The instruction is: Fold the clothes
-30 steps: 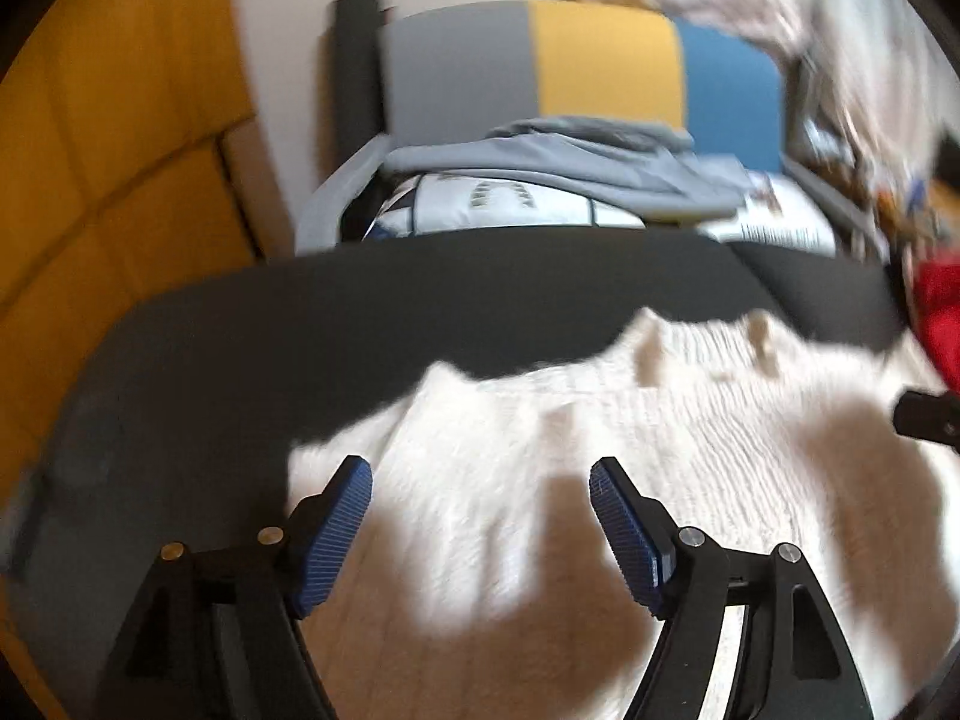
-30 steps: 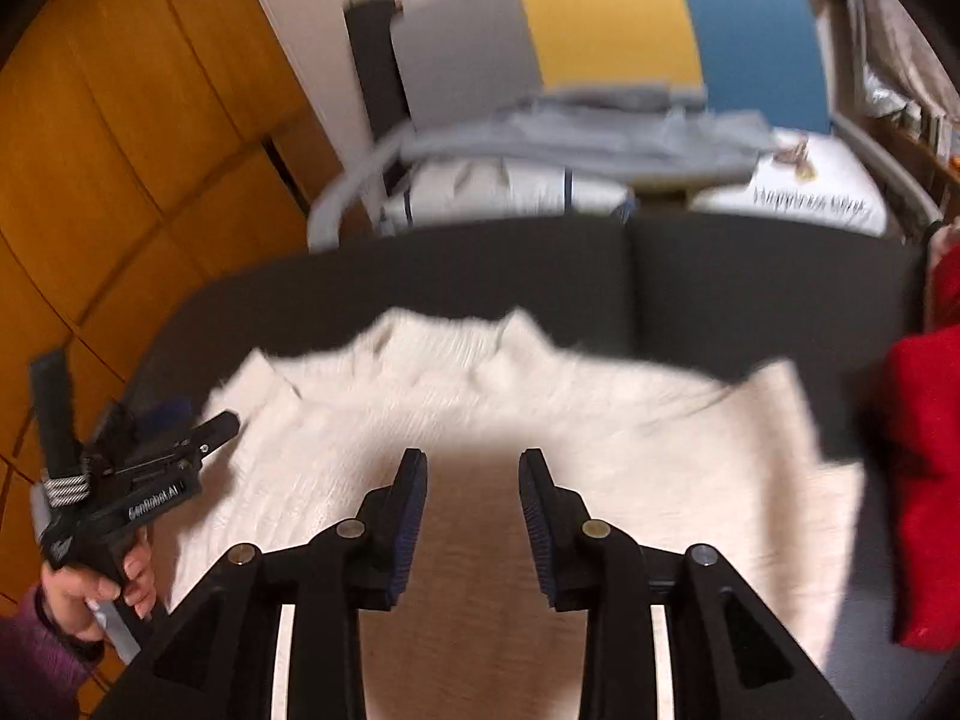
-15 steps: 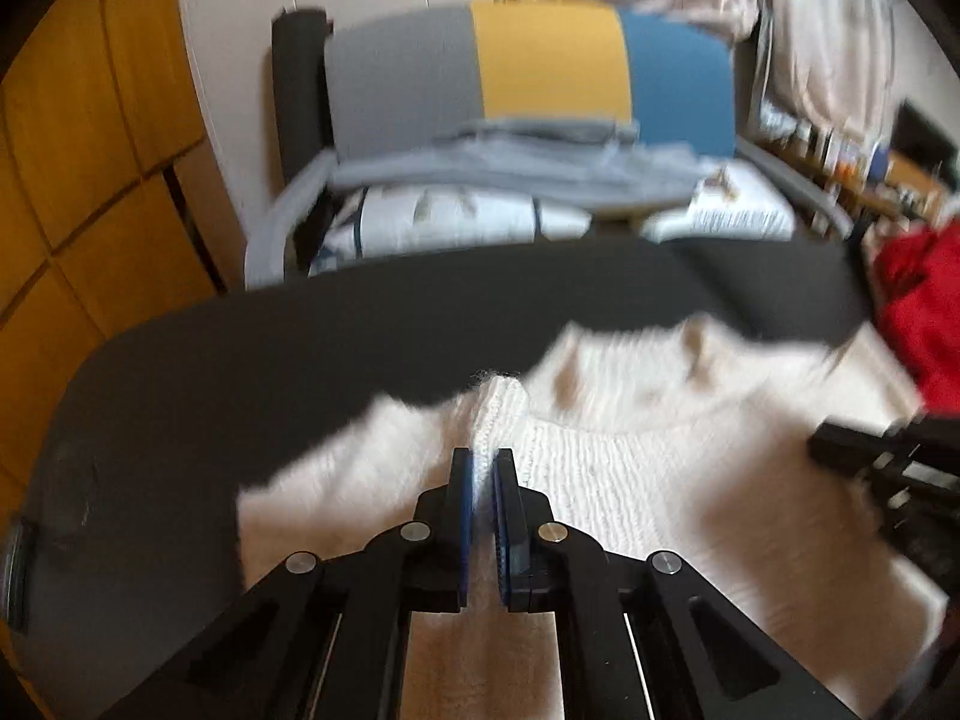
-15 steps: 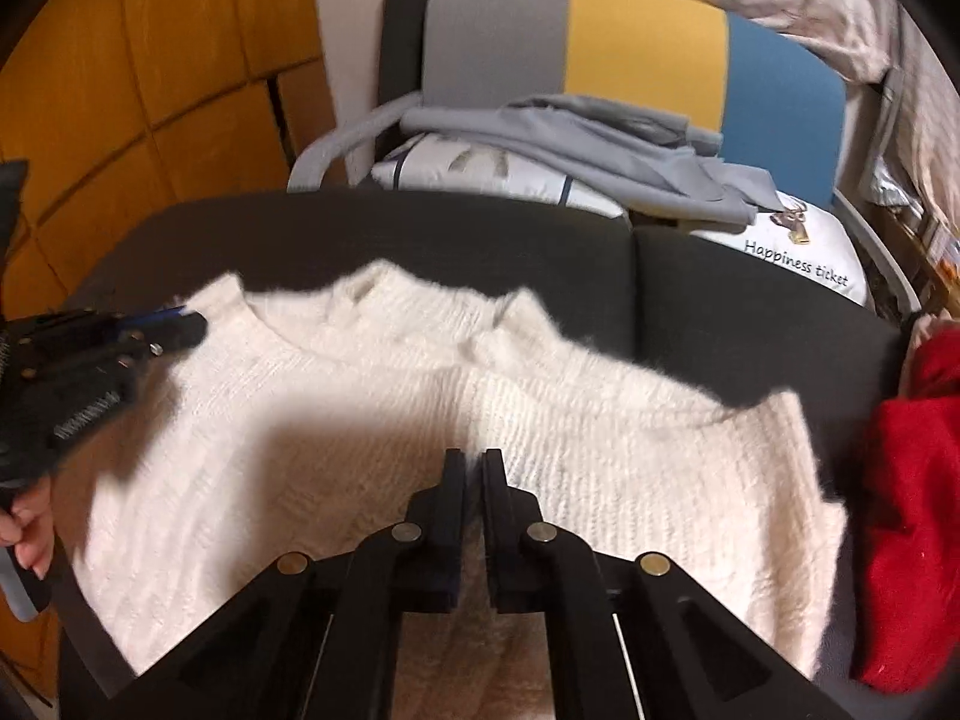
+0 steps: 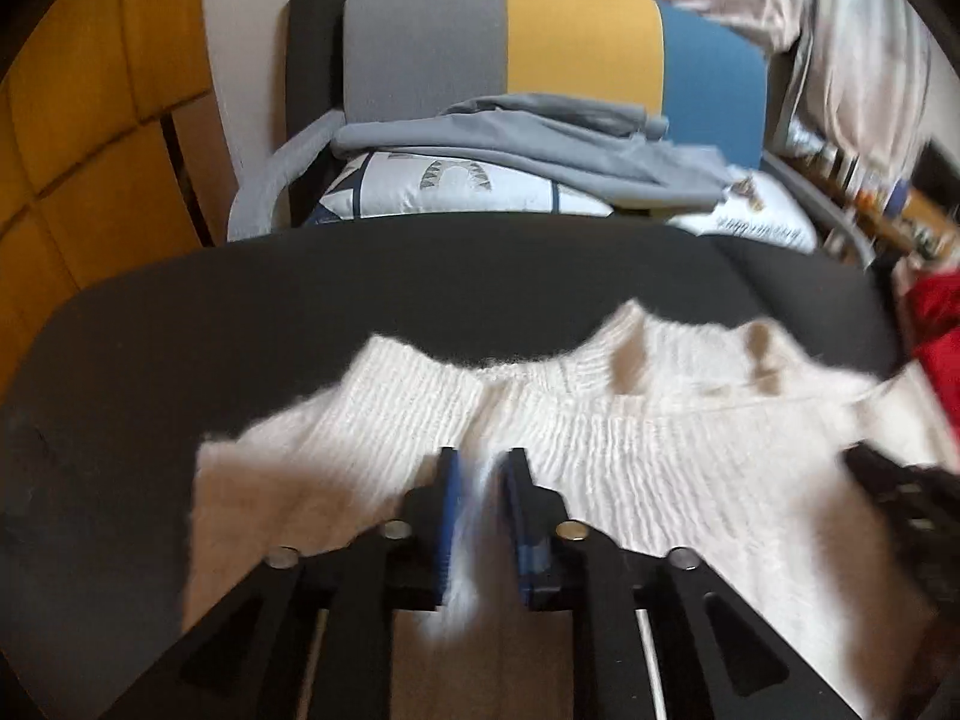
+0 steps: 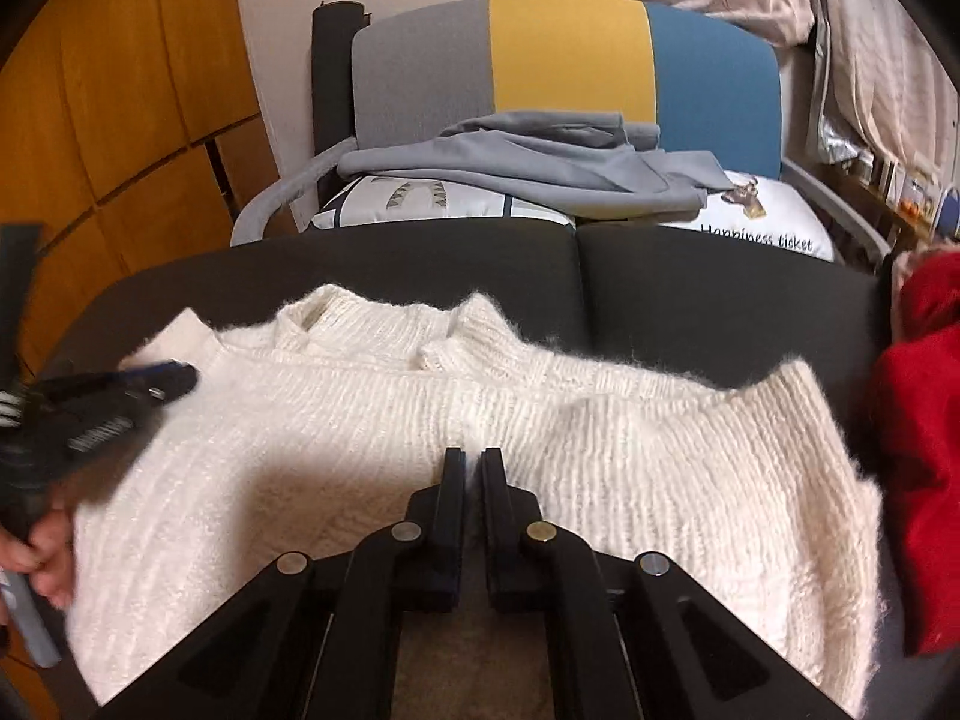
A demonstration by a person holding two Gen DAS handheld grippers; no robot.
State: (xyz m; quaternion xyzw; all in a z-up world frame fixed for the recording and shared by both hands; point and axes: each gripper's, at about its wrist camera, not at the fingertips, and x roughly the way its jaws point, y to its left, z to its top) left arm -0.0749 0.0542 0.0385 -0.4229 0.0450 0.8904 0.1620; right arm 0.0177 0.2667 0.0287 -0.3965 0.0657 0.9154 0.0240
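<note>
A fluffy white knit sweater (image 5: 660,450) (image 6: 660,450) lies spread on a black cushioned surface (image 5: 360,300) (image 6: 720,300), neck toward the far side. My left gripper (image 5: 480,462) sits near the sweater's left shoulder. Its jaws are opening slightly, and a blurred white fold fills the gap between the blue pads. My right gripper (image 6: 472,456) is shut on the knit at mid-chest, with a small ridge of fabric at its tips. In the right wrist view the left gripper (image 6: 162,381) shows at the left edge, held by a hand (image 6: 42,546).
A red garment (image 6: 924,420) (image 5: 936,324) lies at the right edge of the surface. Behind stands a chair with a grey, yellow and blue back (image 6: 570,54), carrying a grey garment (image 6: 528,162) over printed pillows (image 6: 420,201). Orange wood panels (image 6: 120,90) line the left.
Both grippers went from open above the sweater to closed on its fabric. The left one has since parted a little and shifted, bunching the shoulder; the right one sank closer to the knit.
</note>
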